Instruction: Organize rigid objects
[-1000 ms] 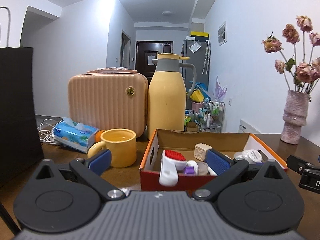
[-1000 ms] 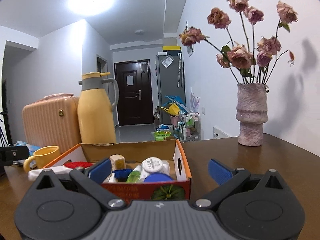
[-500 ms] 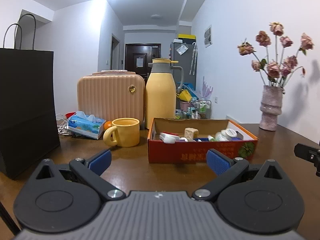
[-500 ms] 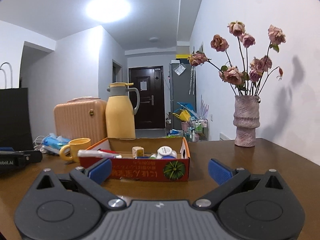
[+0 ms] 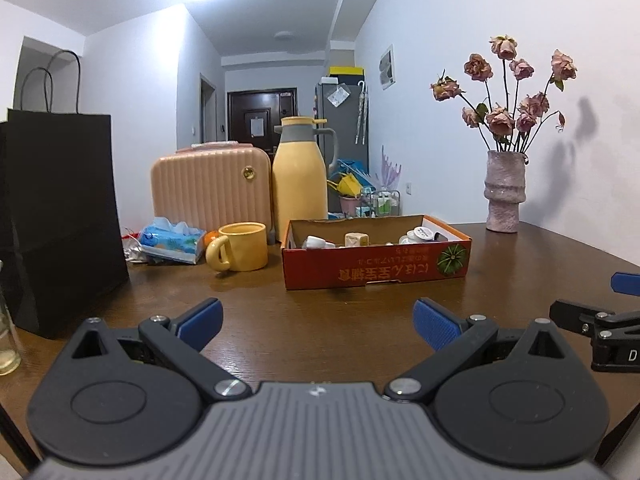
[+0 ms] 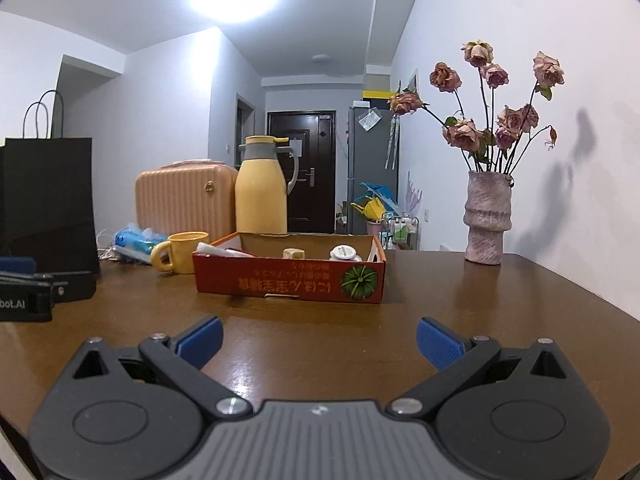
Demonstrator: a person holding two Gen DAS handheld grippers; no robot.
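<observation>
A red cardboard box (image 5: 376,270) (image 6: 288,282) sits mid-table holding small items: a white bottle (image 5: 318,243), a beige cube (image 5: 356,239) (image 6: 294,254) and a white round lid (image 5: 420,235) (image 6: 344,253). My left gripper (image 5: 318,322) stands open and empty over bare wood, well in front of the box. My right gripper (image 6: 320,340) is likewise open and empty, set back from the box. In the left wrist view the right gripper shows at the right edge; the left gripper shows at the left edge of the right wrist view.
A yellow mug (image 5: 240,246), yellow thermos (image 5: 300,176), peach case (image 5: 210,186) and tissue pack (image 5: 172,240) stand left of and behind the box. A black paper bag (image 5: 60,216) is at the left, a vase of dried roses (image 5: 504,196) at the right back.
Both grippers have pulled back from right over the box to well in front of it, so the box looks smaller. Both stayed open and empty.
</observation>
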